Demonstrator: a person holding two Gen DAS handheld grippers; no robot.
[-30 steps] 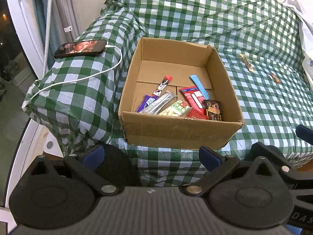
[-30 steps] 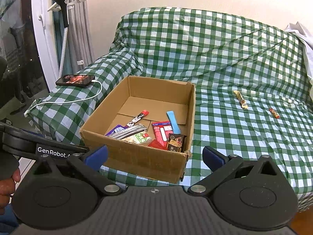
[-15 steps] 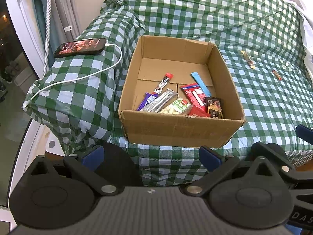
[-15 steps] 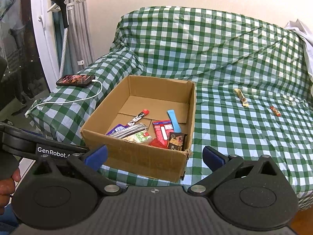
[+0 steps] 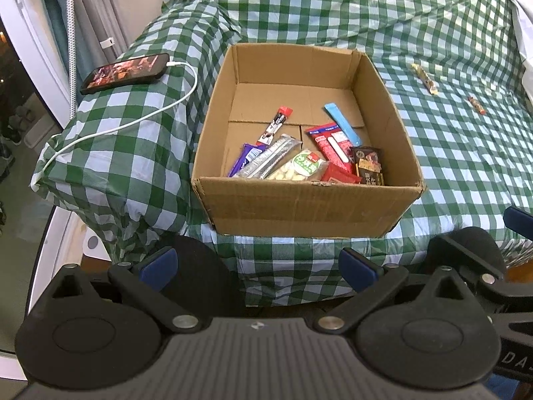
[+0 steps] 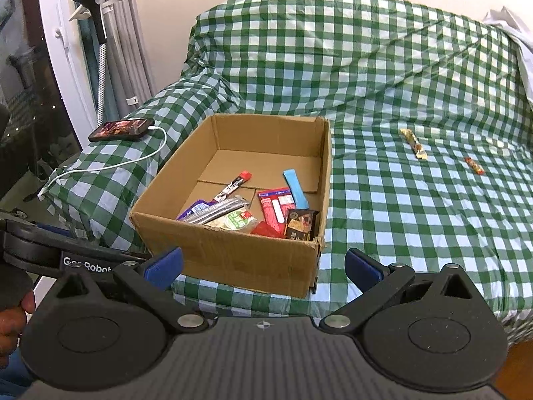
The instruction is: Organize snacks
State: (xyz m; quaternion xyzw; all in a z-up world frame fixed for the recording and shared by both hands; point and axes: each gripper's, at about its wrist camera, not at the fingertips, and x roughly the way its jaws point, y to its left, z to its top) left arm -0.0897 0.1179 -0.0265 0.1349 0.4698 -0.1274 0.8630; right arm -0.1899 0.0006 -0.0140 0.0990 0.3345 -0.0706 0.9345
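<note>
Nearest, my left gripper [image 5: 258, 266] and right gripper [image 6: 263, 263] both stand wide and hold nothing; the left body, seen from the right wrist, reads "GenRobot" in part. Beyond, a cardboard box [image 6: 233, 253] on the green-checked sofa cover [image 6: 399, 216] holds snack packets [image 5: 309, 160], their labels too small to read. Farther right on the cover lie a tan snack bar [image 6: 413, 143] and a small red-orange candy [image 6: 474, 166], well apart from the box. A charging phone [image 5: 125, 72] lies far left.
</note>
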